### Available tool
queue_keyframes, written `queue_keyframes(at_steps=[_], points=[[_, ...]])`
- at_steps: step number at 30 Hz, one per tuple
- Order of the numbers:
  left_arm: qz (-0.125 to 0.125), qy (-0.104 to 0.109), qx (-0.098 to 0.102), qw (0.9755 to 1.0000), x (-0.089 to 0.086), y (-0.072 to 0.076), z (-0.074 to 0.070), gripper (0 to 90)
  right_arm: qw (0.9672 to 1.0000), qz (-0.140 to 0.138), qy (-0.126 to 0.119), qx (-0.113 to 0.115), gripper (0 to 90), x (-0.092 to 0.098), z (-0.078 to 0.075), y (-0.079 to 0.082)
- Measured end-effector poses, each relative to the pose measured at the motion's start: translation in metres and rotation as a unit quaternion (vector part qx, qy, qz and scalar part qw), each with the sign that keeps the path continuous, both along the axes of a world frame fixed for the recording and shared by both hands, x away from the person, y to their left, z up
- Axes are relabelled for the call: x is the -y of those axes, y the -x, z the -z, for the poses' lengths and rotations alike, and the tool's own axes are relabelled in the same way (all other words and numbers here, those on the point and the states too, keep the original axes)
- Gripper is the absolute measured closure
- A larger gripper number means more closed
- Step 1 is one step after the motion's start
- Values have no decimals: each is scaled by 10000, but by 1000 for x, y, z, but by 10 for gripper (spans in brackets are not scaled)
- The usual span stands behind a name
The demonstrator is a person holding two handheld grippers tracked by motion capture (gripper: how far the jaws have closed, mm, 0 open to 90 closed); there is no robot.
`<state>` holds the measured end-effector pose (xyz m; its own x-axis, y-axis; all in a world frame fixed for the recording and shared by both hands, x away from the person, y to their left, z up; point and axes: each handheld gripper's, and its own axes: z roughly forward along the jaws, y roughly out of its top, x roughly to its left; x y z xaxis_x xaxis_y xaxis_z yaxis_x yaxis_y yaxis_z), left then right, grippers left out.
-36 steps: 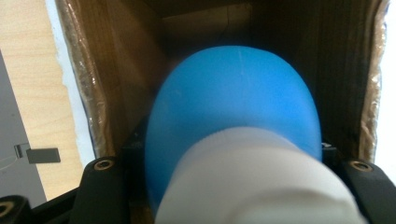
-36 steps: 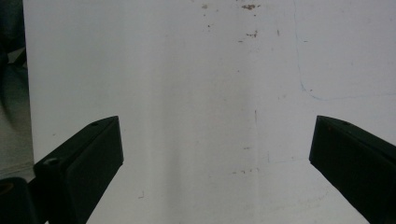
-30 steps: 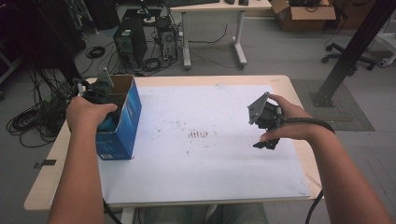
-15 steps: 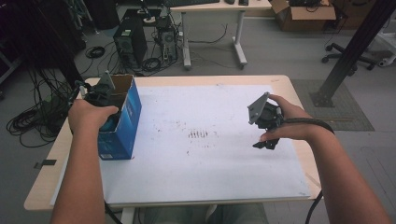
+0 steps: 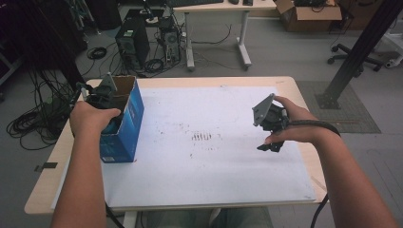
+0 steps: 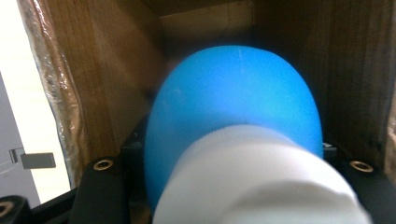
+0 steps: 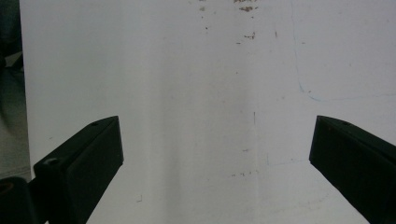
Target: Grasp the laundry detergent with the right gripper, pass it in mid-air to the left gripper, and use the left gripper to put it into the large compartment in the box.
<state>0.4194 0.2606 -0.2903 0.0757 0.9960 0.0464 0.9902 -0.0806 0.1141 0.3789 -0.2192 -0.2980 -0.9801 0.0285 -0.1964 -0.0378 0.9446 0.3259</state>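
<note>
- The left gripper (image 5: 105, 97) is held at the open top of a blue cardboard box (image 5: 126, 124), which stands upright on the left part of the counter (image 5: 157, 83).
- In the left gripper view, a blue rounded object (image 6: 236, 105) with a white ribbed cap (image 6: 259, 182) is seen close before the camera, with the brown inner walls of the box around it.
- The jaws of the left gripper are drawn together, and the blue object is seen lying between them, so it is judged to be clamped; the pads themselves are hidden by it.
- The object is thus placed inside the box, in its upper part.
- The right gripper (image 5: 272, 142) is held above the right part of the white sheet (image 5: 214, 180) that covers the counter, well apart from the box.
- In the right gripper view its jaws are seen wide apart, with nothing between them but the white sheet below.
- A patch of small dark marks (image 5: 204, 137) is seen near the middle of the sheet, between the box and the right gripper.
</note>
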Motion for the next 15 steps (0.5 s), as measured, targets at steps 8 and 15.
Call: queue_keyframes(at_steps=[8, 15], points=[[-16, -56, 67, 10000, 2, 1, -1, 336, 10000, 21, -4, 8, 29, 1, -1, 1], [-36, -82, 105, 9999, 2, 1, -4, 321, 10000, 28, 9, 6, 29, 1, -1, 1]])
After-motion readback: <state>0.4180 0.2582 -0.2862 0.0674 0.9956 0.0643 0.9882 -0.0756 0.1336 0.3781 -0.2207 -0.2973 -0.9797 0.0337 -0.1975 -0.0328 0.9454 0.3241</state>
